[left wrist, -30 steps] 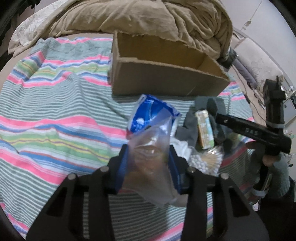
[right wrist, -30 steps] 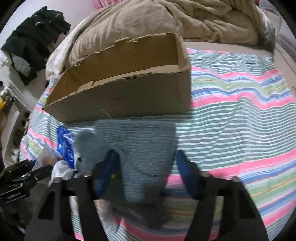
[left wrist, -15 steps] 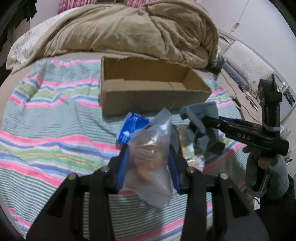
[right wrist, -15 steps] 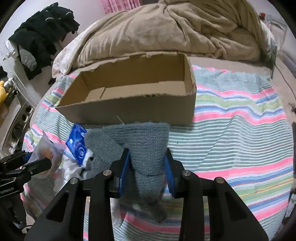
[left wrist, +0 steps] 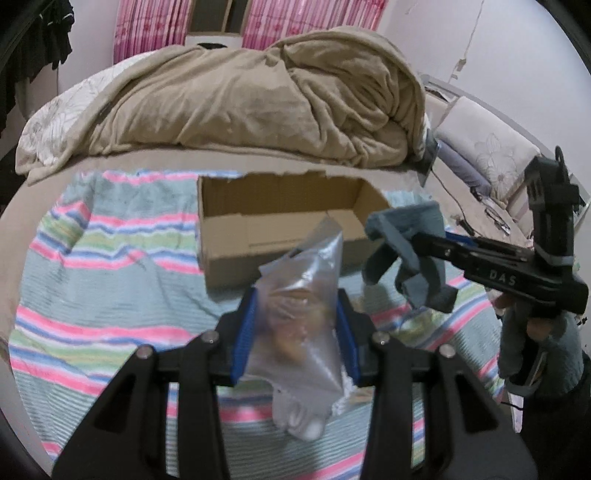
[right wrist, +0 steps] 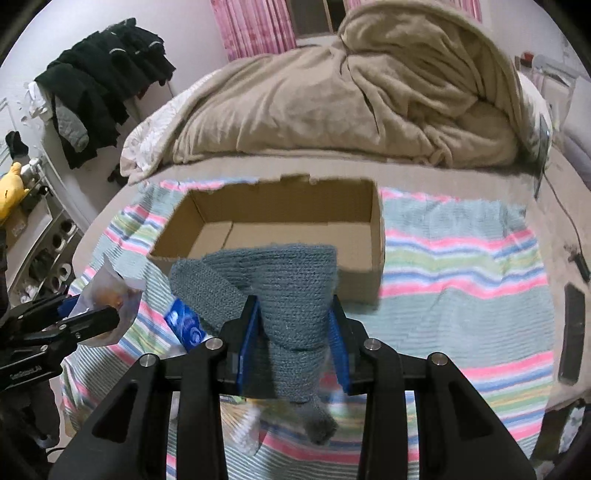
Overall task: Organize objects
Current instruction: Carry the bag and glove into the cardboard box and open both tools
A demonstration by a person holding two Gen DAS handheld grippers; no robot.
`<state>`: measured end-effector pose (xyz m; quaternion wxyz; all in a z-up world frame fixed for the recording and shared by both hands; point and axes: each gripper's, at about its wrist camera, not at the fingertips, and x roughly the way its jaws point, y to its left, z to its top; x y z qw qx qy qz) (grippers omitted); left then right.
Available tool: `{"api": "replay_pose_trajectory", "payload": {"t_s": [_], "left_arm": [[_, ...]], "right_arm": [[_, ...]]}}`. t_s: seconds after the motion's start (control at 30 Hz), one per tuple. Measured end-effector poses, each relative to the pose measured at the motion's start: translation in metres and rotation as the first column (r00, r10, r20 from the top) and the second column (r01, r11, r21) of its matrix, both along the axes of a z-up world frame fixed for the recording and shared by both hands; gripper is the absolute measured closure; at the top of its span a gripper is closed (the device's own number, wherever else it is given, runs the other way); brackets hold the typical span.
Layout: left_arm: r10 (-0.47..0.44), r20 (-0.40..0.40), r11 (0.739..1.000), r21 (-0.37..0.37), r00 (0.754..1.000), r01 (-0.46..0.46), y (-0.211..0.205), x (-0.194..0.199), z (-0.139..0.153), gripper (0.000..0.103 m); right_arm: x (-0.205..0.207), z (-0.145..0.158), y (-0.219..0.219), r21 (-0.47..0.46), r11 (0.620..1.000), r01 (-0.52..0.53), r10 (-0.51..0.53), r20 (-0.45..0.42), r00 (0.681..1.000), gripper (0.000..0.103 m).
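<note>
Blurred contents of the clear bag (left wrist: 301, 314); blue packet (right wrist: 184, 325) half hidden behind the grey knit (right wrist: 284, 291).

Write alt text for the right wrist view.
The right tongs grip a grey knitted glove above a striped blanket, in front of an open cardboard box. At left, the left tongs hold a clear plastic bag.

Home bedroom: rumpled beige duvet (left wrist: 258, 103), pink curtains (right wrist: 255, 27), hanging clothes (right wrist: 99, 81).
</note>
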<state>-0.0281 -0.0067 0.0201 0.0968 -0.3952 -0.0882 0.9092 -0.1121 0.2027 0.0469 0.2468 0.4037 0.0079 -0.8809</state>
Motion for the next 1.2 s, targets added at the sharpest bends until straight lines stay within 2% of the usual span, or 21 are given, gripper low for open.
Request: {"api": "replay_pose_trajectory", "payload": {"t_s": [0.27, 0.63, 0.93, 1.2], "left_arm": [[0.010, -0.022, 1.000, -0.028, 1.000, -0.010, 0.004, -0.022, 0.010, 0.061], [0.008, -0.042, 0.999, -0.038, 0.999, -0.009, 0.011, -0.071, 0.015, 0.061], [0.039, 0.010, 0.998, -0.041, 0.999, -0.039, 0.009, -0.110, -0.005, 0.061], [0.055, 0.054, 0.997, -0.049, 0.997, -0.052, 0.005, -0.135, -0.030, 0.061]], "right_arm": [[-0.016, 0.018, 0.000, 0.000, 1.000, -0.008, 0.008, -0.049, 0.999, 0.066], [-0.055, 0.022, 0.001, 0.009, 1.000, 0.002, -0.001, -0.073, 0.997, 0.066], [-0.087, 0.009, -0.003, 0.017, 1.000, 0.004, -0.003, -0.058, 0.998, 0.066], [-0.110, -0.018, -0.008, 0.032, 0.999, 0.002, -0.001, -0.007, 1.000, 0.066]]}}
